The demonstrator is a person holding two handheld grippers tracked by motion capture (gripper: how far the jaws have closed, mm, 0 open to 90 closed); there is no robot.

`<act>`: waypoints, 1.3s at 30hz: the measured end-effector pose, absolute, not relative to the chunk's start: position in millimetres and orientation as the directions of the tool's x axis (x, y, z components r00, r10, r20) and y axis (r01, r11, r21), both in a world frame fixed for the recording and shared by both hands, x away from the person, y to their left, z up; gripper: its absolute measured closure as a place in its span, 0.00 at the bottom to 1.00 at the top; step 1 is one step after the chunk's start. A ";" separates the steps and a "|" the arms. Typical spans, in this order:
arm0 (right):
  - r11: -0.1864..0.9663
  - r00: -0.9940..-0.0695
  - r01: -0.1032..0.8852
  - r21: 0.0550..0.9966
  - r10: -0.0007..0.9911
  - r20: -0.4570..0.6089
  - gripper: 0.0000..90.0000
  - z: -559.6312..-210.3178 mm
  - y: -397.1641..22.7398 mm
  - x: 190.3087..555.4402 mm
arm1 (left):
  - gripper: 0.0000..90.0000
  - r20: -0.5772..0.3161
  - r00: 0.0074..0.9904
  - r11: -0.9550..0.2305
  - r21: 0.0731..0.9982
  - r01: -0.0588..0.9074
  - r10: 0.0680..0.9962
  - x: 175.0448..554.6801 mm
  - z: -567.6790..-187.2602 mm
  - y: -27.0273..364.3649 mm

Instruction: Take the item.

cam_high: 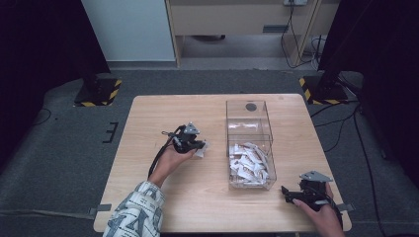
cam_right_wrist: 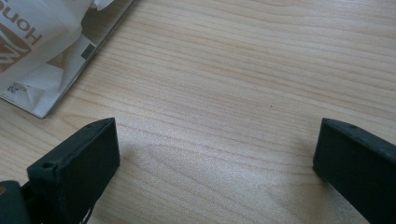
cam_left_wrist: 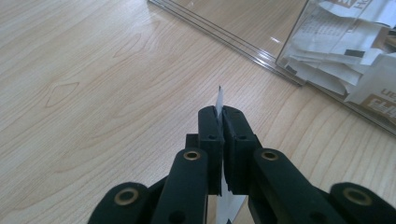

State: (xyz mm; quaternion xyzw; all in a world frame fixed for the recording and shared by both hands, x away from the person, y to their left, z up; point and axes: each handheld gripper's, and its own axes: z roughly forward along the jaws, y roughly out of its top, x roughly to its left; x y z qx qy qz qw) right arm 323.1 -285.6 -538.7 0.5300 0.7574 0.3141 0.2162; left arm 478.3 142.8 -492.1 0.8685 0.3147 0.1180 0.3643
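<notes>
In the left gripper view the white packet [cam_left_wrist: 219, 100] shows edge-on, just a thin sliver above the closed jaws, so its print cannot be read. The clear box [cam_left_wrist: 261, 44] is cut off by the top and right edges. In the high view the packets [cam_high: 248, 160] inside are perhaps sachets, too small to tell

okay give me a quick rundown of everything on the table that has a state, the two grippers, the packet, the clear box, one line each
Left gripper: shut on a white packet, over the table beside the box.
White packet: pinched edge-on between the jaws, out of the box.
Right gripper: open, nothing between its jaws, low over bare wood.
Clear box: open-topped, near section full of white packets, far section empty.
Table: bare light wood.
</notes>
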 end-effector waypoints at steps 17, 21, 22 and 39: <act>0.241 -0.345 0.667 0.705 0.939 0.005 0.01 -538.7 -285.6 323.1 | 0.88 0.003 0.769 -0.555 0.694 0.459 0.640 481.3 -496.8 143.1; 0.241 -0.345 0.667 0.705 0.939 0.005 0.01 -538.7 -285.6 323.1 | 0.84 0.011 0.761 -0.544 0.706 0.453 0.648 482.0 -495.2 144.7; 0.241 -0.345 0.667 0.705 0.939 0.005 0.01 -538.7 -285.6 323.1 | 0.83 0.020 0.753 -0.534 0.718 0.447 0.657 481.6 -493.7 145.2; 0.241 -0.345 0.667 0.705 0.939 0.005 0.01 -538.7 -285.5 323.1 | 0.81 0.023 0.753 -0.524 0.731 0.436 0.658 482.9 -492.0 147.4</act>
